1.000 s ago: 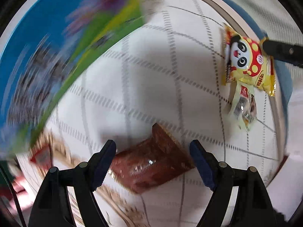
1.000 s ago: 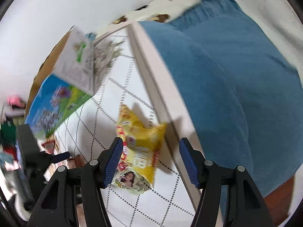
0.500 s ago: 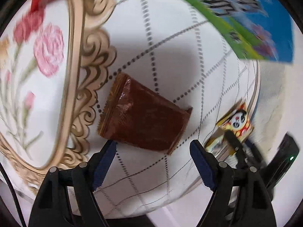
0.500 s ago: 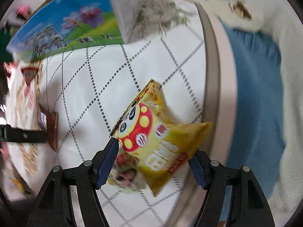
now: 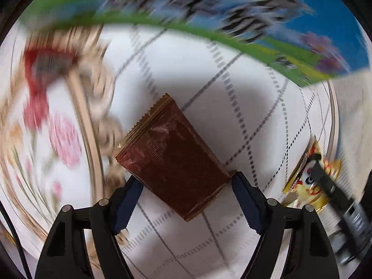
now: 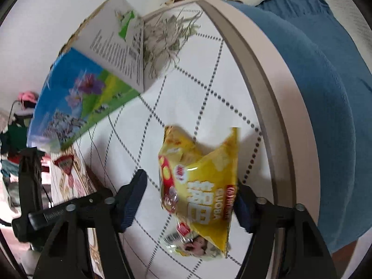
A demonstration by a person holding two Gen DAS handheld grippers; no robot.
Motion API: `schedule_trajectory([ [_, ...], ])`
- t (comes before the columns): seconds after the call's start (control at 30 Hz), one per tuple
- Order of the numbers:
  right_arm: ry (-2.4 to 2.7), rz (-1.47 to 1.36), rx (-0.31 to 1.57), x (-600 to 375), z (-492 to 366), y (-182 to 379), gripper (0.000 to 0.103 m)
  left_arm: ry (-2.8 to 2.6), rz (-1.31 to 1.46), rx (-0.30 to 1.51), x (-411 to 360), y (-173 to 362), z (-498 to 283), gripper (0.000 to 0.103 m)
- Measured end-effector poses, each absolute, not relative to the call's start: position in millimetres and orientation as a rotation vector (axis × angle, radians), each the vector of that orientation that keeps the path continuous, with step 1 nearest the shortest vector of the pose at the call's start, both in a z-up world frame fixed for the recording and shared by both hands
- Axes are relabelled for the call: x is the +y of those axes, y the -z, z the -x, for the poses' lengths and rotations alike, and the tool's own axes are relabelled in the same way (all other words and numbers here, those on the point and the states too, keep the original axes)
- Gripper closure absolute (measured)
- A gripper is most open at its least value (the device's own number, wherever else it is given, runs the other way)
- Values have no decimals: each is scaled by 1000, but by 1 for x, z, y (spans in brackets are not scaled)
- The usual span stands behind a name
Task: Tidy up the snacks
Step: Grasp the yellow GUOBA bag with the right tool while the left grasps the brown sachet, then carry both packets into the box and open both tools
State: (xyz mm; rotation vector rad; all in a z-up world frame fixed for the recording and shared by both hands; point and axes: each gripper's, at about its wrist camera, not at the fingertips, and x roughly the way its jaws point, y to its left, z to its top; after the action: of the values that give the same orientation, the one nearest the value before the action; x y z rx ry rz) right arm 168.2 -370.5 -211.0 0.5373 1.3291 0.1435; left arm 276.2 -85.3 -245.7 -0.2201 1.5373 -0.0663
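A flat brown foil snack packet (image 5: 172, 155) lies on the white chequered tablecloth (image 5: 244, 97). My left gripper (image 5: 187, 201) is open, its jaws on either side of the packet's near corner. A yellow crisp bag (image 6: 202, 176) lies near the table's edge, on top of a small pale packet (image 6: 193, 246). My right gripper (image 6: 189, 200) is open with its jaws on either side of the bag. The bag also shows at the right in the left wrist view (image 5: 309, 181), with the right gripper's finger (image 5: 325, 181) over it.
An open cardboard box with blue and green print (image 6: 79, 97) stands at the back of the table. A floral tray with gold trim (image 5: 58, 134) lies left of the brown packet. The table's beige rim (image 6: 262, 69) borders a blue cushion (image 6: 325, 81).
The left gripper has swung and come closer over the brown packet, which now reaches between its jaws. The right gripper has turned; the yellow bag sits further between its jaws.
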Motion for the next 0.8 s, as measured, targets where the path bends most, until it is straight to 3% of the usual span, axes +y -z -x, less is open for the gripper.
schedule_trajectory([
  [0.13,-133,-540,1315,-368,-167,215,48,120,185,1564,-92,250,-296,26],
  [0.47,-121,-585,1301,-363,-167,220,48,-1,783,1597,-30,276,-325,24],
  [0.53,-116,-565,1298,-361,-166,217,50,-19,726,1606,-42,273,-322,24],
  [0.67,-118,-496,1285,-351,-162,208,52,-18,393,1575,-82,262,-320,44],
  [0.8,-146,-453,1265,-342,-152,195,53,89,124,1533,-120,255,-308,47],
])
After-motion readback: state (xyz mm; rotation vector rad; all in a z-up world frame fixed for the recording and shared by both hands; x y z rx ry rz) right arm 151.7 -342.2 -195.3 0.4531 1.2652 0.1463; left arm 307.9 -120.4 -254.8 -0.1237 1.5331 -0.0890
